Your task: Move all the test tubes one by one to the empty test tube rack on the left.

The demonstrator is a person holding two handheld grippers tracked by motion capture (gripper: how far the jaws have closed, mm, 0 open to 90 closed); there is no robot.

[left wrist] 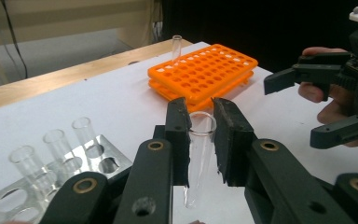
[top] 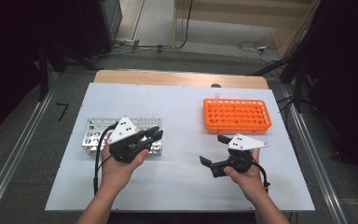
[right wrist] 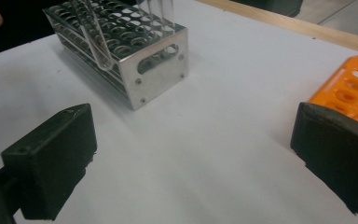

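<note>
Your left gripper (left wrist: pixel 200 135) is clamped on a glass test tube (left wrist: pixel 199 154), low centre of the left gripper view, tube roughly upright between the pads. Right gripper (top: pixel 219 151) is wide open and empty, lower right of the high view. Likely a handover or a move to the orange rack (top: pixel 237 115), upper right. If handing over, bring the open jaws square around the tube's free part before the left lets go. Glass is slick, so close gently. One tube (left wrist: pixel 176 47) already stands at the orange rack's far corner. The metal rack (top: pixel 95 133) with its remaining tubes (left wrist: pixel 58 144) sits just beside your left hand; clear it.
</note>
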